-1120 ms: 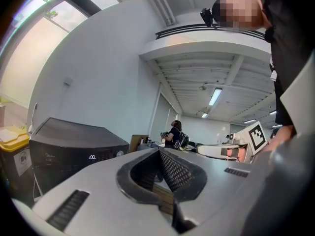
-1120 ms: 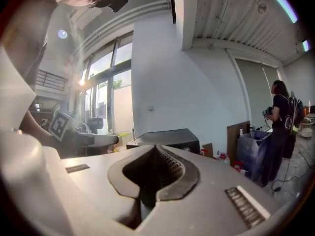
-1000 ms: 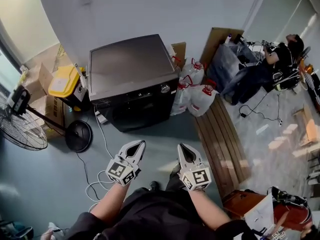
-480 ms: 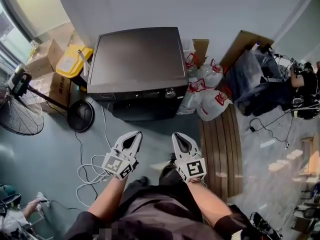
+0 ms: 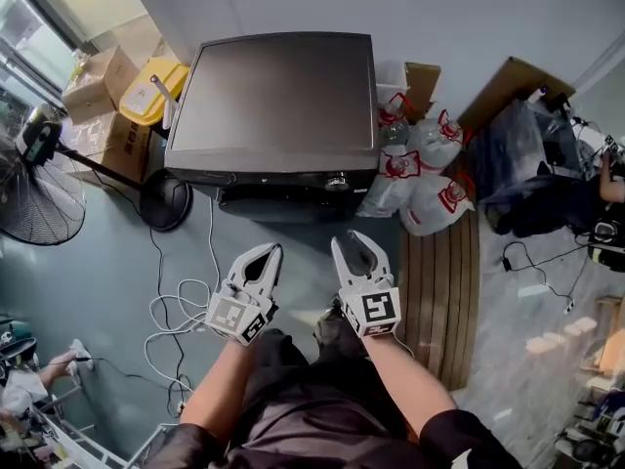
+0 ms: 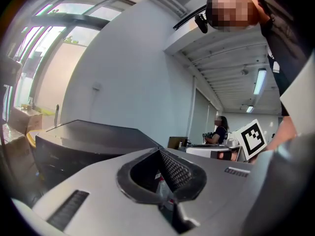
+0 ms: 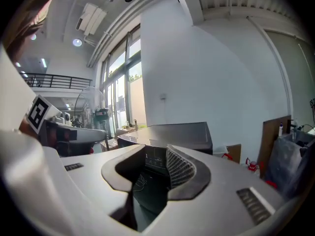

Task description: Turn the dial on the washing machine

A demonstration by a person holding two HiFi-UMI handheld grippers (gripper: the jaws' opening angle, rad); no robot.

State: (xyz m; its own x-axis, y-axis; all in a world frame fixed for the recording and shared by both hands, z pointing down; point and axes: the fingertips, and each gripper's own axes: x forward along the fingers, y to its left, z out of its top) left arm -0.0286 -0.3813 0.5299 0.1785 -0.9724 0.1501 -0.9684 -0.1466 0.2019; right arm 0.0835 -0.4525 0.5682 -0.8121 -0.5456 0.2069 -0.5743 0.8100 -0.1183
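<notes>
Scanning left to right. A fan [image 5: 39,203] and its round base [image 5: 164,201] are parked left of the washing machine [image 5: 273,96]. A white cable [image 5: 176,311] is looped on the floor between that base and the person's legs, and should be stepped around on approach, not through.

The left gripper [image 5: 266,253] is held low, well short of the machine. Its jaws are closed tip to tip with nothing in them. It isn't needed for the turn and is best kept clear.

The dial [image 5: 337,181] is seen as a small silver knob at the right end of the front control strip, just below the top edge. It is near the white bags [image 5: 420,174] piled at the machine's right.

The right gripper [image 5: 352,239] is held on that side, roughly in line with the dial but well apart from it. Its jaws are opening, partway spread. Nothing is between them; only the distant front panel is seen through the gap.

Judged: approach phase, turn not started.
- The jaws should be spread wider than the knob before contact.
- The gripper should be brought in square along the knob's axis.
- The pads should be closed on the rim across its full width, then the wrist rolled with no side pull.

Risks: the pads could slip on smooth metal if the grip is set off-centre, and the bags could be brushed on the way in.
</notes>
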